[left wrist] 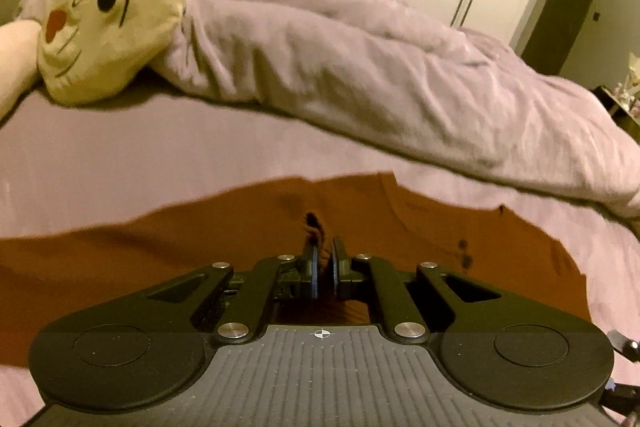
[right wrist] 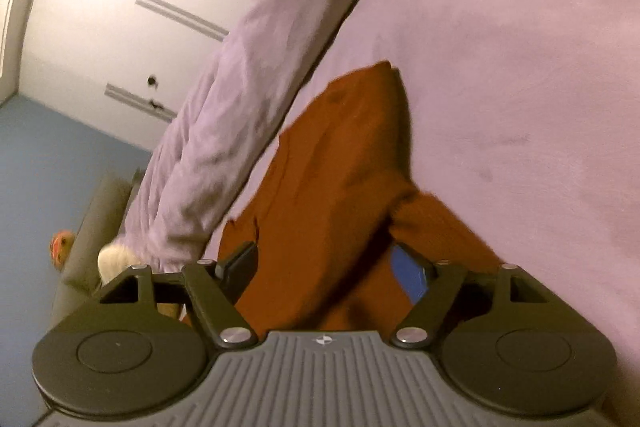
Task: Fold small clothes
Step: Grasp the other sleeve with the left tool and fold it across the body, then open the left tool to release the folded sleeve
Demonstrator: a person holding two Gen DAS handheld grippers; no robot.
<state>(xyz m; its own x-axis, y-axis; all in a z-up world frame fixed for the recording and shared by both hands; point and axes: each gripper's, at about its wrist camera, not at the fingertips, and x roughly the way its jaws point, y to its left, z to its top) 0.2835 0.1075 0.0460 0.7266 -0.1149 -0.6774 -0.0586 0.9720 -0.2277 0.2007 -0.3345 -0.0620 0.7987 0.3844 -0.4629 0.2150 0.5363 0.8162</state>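
Garment [left wrist: 160, 259], rust-orange, small dark print unreadable, on lilac bedsheet [left wrist: 120, 155]

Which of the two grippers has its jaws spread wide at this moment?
The right gripper: its jaws stand wide apart with the rust-orange garment bunched between them. The left gripper is pinched shut on a fold of that garment.

My left gripper [left wrist: 324, 259] points forward and down at a moderate slant, its two fingers drawn together until the blue pads [left wrist: 314, 277] almost meet, with only a thin slit between them. My right gripper [right wrist: 332, 267] is rolled hard over to one side, so its view is strongly tilted; its fingers stand wide apart, one blue pad [right wrist: 410, 277] showing on the right.
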